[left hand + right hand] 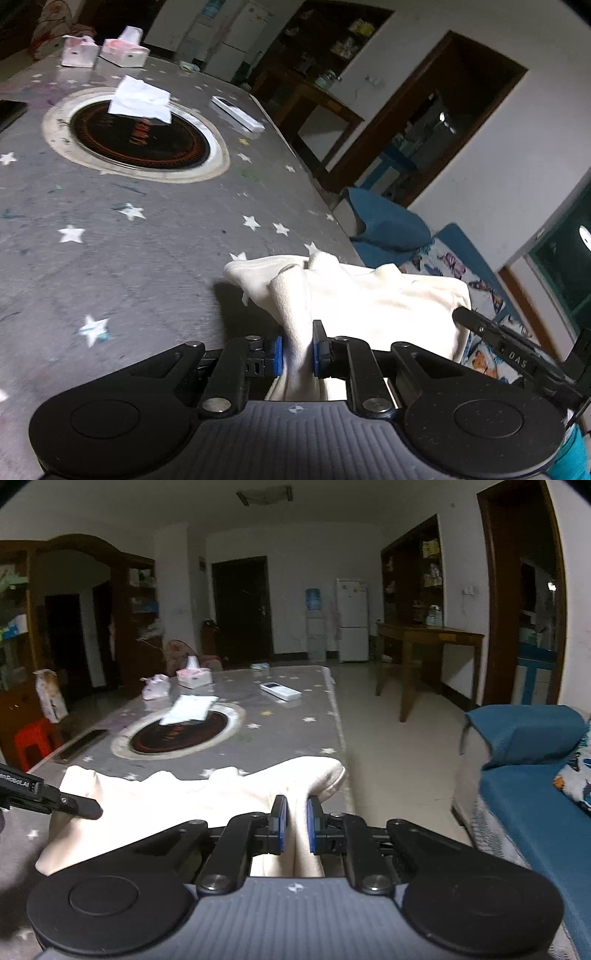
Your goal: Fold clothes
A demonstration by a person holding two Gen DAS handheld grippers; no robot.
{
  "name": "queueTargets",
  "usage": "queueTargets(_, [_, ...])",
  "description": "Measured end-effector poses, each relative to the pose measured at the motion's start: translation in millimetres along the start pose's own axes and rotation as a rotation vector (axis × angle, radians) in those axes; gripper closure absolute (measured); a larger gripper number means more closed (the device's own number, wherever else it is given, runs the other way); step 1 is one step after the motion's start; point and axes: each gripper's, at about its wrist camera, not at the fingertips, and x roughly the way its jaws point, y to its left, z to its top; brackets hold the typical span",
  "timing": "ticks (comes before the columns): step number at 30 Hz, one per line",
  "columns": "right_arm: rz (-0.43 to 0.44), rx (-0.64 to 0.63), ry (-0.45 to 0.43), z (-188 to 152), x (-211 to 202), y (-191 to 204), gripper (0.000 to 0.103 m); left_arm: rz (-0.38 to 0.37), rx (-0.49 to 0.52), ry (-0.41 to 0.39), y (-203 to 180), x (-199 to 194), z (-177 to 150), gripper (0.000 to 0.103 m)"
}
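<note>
Two grippers, left gripper [297,350] and right gripper [293,825], clamp our cream fleece garment [369,295] at the near edge of the star-patterned grey table [147,240]; uneven pulling, we judge, could slip either bunched hold.

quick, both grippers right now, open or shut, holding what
Left gripper: shut on the cream garment.
Right gripper: shut on the same cream garment.
</note>
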Motion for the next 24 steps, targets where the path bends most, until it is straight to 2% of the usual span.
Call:
queueTargets(8, [-0.053,0.012,0.080,-17,34,-14,0.093,0.060,0.048,0.043,0,26,-4,0.085])
queueTargets(10, [-0.061,0.013,0.108,-22,43,-15,0.093,0.082,0.063,0.048,1,28,-6,0.079])
queueTargets(13, [-0.077,0.012,0.145,-28,54,-17,0.092,0.114,0.081,0.048,3,29,-6,0.075])
queueTargets(17, [-0.126,0.017,0.148,-28,54,-22,0.091,0.159,0.091,0.033,8,26,-1,0.073])
queueTargets(19, [-0.117,0.024,0.134,-25,49,-22,0.091,0.176,0.090,0.013,9,23,3,0.073])
queueTargets(24, [-0.028,-0.004,0.130,-15,52,-7,0.090,0.193,0.129,-0.052,0,18,13,0.076])
